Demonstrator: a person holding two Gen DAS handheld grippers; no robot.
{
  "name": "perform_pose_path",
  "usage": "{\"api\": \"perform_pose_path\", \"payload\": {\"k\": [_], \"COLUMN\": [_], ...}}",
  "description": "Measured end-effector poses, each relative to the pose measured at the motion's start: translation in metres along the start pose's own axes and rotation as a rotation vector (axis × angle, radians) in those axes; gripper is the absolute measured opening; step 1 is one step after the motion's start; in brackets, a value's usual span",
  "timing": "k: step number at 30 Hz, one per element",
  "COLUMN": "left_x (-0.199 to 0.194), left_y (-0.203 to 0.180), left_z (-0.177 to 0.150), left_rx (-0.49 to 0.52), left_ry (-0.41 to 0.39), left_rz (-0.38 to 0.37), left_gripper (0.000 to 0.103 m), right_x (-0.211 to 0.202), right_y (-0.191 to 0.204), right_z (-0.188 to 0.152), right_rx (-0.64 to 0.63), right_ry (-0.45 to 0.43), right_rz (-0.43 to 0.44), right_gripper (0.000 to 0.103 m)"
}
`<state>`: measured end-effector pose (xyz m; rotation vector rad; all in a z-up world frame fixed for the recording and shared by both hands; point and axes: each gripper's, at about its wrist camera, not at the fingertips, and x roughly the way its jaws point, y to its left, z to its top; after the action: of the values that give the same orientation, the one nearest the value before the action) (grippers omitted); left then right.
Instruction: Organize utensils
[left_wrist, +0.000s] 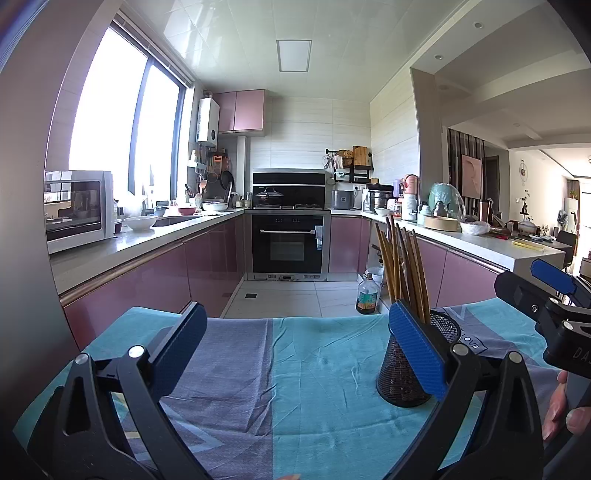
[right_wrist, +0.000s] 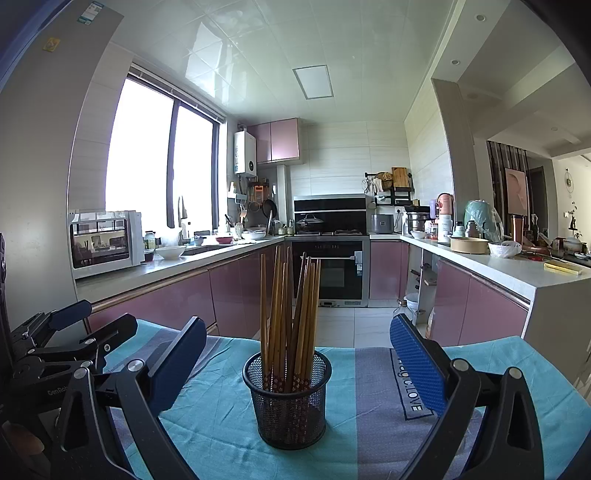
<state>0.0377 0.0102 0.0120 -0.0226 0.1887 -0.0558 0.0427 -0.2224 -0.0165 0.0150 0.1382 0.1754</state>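
Wooden chopsticks (right_wrist: 290, 325) stand upright in a black mesh cup (right_wrist: 288, 402) between the right gripper's (right_wrist: 299, 354) spread fingers (right_wrist: 415, 365)

Cloth (right_wrist: 369, 424) on tabletop — printed box reads "LOVE", word before it blurred, perhaps "magic". Left gripper (right_wrist: 70, 317) body — "GenRob", cut off.

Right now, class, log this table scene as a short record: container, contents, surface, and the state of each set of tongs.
container: black mesh cup, upright on the cloth
contents: wooden chopsticks, standing in the cup, leaning in different directions
surface: blue and grey striped cloth covering the table
left tongs: open, empty, cup to their right
right tongs: open, empty, cup centred in view between the fingers, not touched
loose utensils on the cloth: none visible
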Motion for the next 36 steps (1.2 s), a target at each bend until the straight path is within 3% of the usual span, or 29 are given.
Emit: {"api": "perform_pose_path", "payload": {"k": [28, 36], "left_x": [-0.001, 0.0024], "left_y": [0.0013, 0.0018], "left_z": [-0.0016, -0.0023], "left_rx": [0.021, 0.015], "left_ry": [-0.017, 0.022], "left_rz": [0.023, 0.021], "left_gripper": [0.097, 0.097], "right_x": [0.0008, 0.0015], "right_y": [0.0001, -0.0043], "right_z": [-0.0023, -0.0051], "right_rx": [0.002, 0.001], "right_ry": [0.003, 0.027], "right_rz": [-0.002, -0.006], "right_gripper": [0.096, 0.096]}}
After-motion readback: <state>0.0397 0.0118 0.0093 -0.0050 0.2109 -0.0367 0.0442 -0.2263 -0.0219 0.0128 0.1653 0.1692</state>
